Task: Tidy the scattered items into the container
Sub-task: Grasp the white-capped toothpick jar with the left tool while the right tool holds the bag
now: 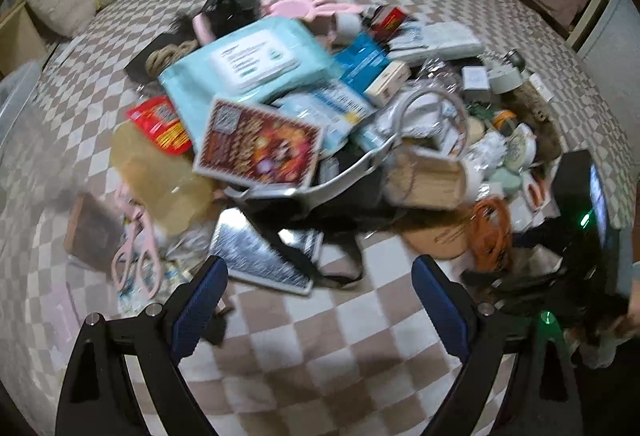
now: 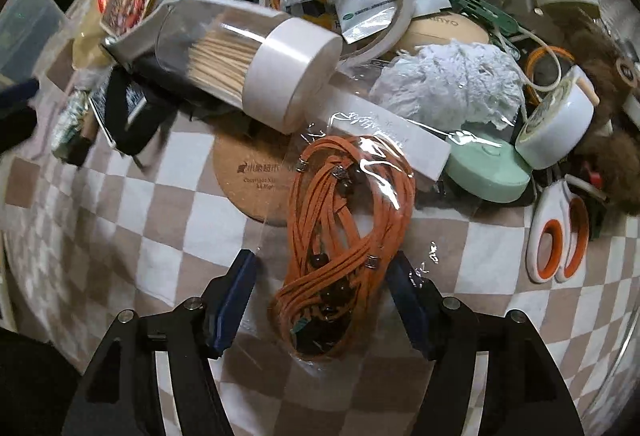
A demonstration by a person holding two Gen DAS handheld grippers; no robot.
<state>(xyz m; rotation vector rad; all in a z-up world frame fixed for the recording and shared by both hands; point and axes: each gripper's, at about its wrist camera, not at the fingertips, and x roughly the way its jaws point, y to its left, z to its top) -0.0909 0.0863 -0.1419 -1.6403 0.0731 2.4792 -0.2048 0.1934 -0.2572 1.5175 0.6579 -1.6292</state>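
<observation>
A heap of scattered items lies on a checkered bed cover (image 1: 360,336). My right gripper (image 2: 321,260) points down over an orange cord bundle (image 2: 348,220) in a clear bag, its blue pads (image 2: 236,296) standing open on either side of the bundle without pressing it. That cord (image 1: 490,232) also shows in the left wrist view, beside the right gripper's black body. My left gripper (image 1: 320,268) is open above the cover at the heap's near edge, nothing between its fingers. A clear plastic bin (image 2: 24,20) stands at the far left.
Around the cord lie a cork coaster (image 2: 248,176), a toothpick jar (image 2: 248,60), a mint green case (image 2: 488,172), a tape roll (image 2: 556,124) and white-orange scissors (image 2: 560,236). A wipes pack (image 1: 248,68), a card box (image 1: 260,144) and pink scissors (image 1: 136,256) lie further left.
</observation>
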